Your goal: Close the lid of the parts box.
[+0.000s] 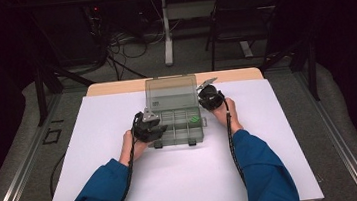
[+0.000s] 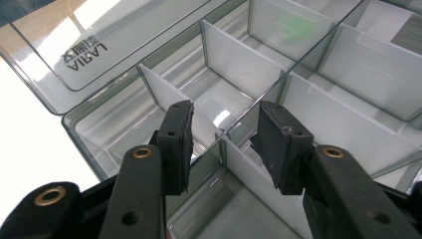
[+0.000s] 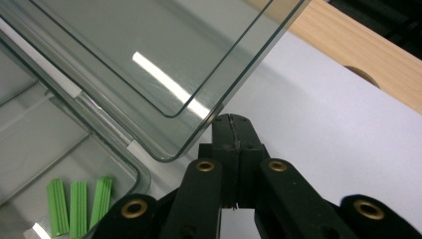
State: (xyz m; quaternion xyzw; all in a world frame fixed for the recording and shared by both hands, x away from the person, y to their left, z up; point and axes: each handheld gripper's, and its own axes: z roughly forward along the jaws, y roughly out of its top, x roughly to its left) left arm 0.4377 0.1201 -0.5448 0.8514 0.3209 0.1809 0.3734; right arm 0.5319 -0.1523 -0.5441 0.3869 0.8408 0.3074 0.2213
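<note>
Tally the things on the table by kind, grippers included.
Clear compartment box, lid open: 1
Green ribbed pieces in a corner compartment: 3
Grippers: 2, the left gripper and the right gripper
Total: 6

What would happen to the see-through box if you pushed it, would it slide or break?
The see-through box looks like thin hard plastic, so it is probably light and stiff. On the smooth white table it would likely slide easily. Its open lid stands up behind, so a shove there might swing it or tip the box back. It holds little beyond the green pieces.
</note>
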